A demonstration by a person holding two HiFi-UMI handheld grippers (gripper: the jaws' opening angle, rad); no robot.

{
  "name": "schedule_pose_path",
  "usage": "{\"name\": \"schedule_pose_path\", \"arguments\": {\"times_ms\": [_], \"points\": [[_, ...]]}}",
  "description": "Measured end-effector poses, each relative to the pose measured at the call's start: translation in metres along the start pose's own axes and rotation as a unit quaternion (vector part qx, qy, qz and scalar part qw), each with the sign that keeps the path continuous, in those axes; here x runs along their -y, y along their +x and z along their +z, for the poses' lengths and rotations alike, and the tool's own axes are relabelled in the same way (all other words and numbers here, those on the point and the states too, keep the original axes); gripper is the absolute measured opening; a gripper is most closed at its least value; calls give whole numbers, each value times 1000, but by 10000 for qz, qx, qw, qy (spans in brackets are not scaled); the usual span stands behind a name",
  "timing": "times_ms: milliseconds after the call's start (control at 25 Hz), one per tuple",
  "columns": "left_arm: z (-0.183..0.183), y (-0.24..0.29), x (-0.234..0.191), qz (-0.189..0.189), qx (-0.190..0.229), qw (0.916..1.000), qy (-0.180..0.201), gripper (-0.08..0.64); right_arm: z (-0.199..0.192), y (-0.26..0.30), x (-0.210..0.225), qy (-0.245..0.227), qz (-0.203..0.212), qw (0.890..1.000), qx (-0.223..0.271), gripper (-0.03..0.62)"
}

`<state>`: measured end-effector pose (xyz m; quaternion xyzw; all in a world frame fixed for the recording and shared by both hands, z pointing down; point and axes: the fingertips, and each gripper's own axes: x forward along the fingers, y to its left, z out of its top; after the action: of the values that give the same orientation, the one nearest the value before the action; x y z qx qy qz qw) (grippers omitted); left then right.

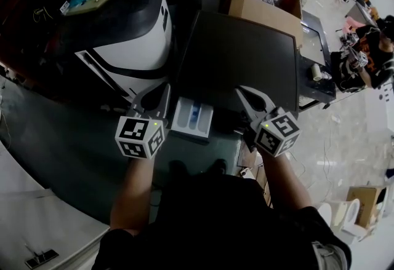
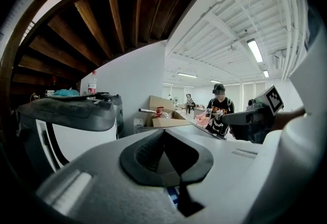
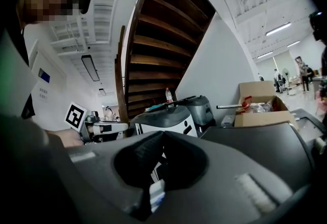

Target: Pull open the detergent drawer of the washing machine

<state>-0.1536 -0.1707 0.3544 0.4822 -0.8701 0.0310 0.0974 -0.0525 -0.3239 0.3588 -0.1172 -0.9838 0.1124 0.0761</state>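
detergent drawer (image 1: pixel 192 118) noted already standing out from the front of the washing machine (image 1: pixel 240 53), at its upper left corner as seen from the head view; white tray, blue insert visible inside. it lies between the two grippers and lower than both. left gripper (image 2: pixel 164 135): jaws clenched tip to tip, nothing between them, only the hollow behind the tips left open. right gripper (image 3: pixel 163 136): jaws likewise brought together and empty. a sliver of the white and blue tray is glimpsed below the jaws in both gripper views; no contact with it is seen. the drawer is judged to be light, rigid moulded plastic, running on a short slide with an end stop, so little force should be needed and a hard tug could unseat it or rock the tray. the plastic is probably smooth and slippery, possibly with detergent film. the best hold is judged to be the front panel, pinched across its lip near the middle so that the pull stays straight and the tray is not skewed in its slot. the thin compartment walls should be avoided. a cardboard box (image 1: pixel 265 7) is seen behind the machine.
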Motion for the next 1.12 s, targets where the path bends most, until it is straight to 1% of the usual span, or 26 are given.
{"name": "schedule_pose_path", "arguments": {"times_ms": [280, 920, 1120], "points": [[-7, 1, 0, 19, -63, 9999, -81, 11, -19, -3, 4, 3, -66, 9998, -186, 3], [-2, 10, 13, -91, -157, 9998, 50, 11, -4, -7, 17, -5, -96, 9999, -45, 2], [-8, 10, 14, -86, -223, 9997, 60, 11, -5, -6, 14, -18, -38, 10000, -35, 2]]}}
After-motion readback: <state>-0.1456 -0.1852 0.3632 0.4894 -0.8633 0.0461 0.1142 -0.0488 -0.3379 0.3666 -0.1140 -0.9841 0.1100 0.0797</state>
